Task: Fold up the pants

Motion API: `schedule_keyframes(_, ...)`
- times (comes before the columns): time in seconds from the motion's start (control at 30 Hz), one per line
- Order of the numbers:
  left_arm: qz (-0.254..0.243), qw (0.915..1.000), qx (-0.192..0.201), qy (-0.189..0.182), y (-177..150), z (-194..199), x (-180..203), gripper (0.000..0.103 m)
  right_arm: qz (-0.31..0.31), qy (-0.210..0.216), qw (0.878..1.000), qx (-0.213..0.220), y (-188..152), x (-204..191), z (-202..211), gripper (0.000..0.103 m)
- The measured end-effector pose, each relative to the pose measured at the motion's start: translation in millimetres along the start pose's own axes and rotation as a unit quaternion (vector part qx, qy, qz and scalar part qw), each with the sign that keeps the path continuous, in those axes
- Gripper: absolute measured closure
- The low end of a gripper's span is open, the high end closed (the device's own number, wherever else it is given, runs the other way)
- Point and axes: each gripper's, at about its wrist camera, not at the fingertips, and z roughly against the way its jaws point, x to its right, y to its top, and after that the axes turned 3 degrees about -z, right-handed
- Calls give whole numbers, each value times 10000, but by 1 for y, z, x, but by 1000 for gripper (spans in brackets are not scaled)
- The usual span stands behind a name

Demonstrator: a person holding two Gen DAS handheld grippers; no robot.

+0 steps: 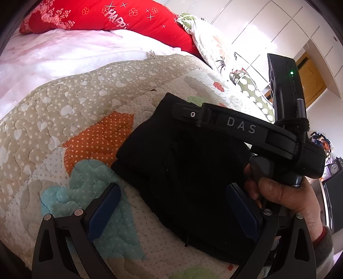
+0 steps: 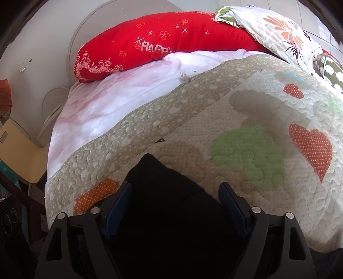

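The folded black fabric pants (image 1: 182, 171) lie lengthwise between the wide-open, empty left gripper (image 1: 173, 206) and right gripper (image 2: 174, 206), the right nearer.

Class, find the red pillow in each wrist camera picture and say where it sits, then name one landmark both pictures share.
Left wrist view: the red pillow lies along the top edge, left of centre.
Right wrist view: it lies at the top, centre, above the pink blanket.
Shared landmark: the folded black pants on the patchwork quilt.
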Motion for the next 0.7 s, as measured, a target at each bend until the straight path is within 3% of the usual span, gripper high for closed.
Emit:
schedule_keyframes(0.27, -106, 9999, 79, 92, -2, 0, 3, 6, -102, 87, 9999, 60, -3, 3, 1, 27)
schedule_keyframes(0.37, -133, 9997, 123, 193, -2, 0, 4, 13, -92, 53, 9999, 71, -4, 3, 0, 32)
schedule_keyframes(0.47, -212, 9989, 150, 382, -2, 1, 4, 42, -58, 19, 9999, 122, -4, 1, 3, 45)
schedule_keyframes(0.5, -271, 9983, 128, 491, -2, 1, 5, 56, -55, 25, 9999, 154, -4, 1, 4, 49)
schedule_keyframes(0.6, -269, 9992, 112, 289, 1, 5, 6, 78, -72, 72, 9996, 253, -4, 1, 12, 61)
schedule_keyframes(0.7, -440, 9983, 233, 297, 1, 14, 15, 84, -160, 193, 9989, 389, -5, 3, 26, 67)
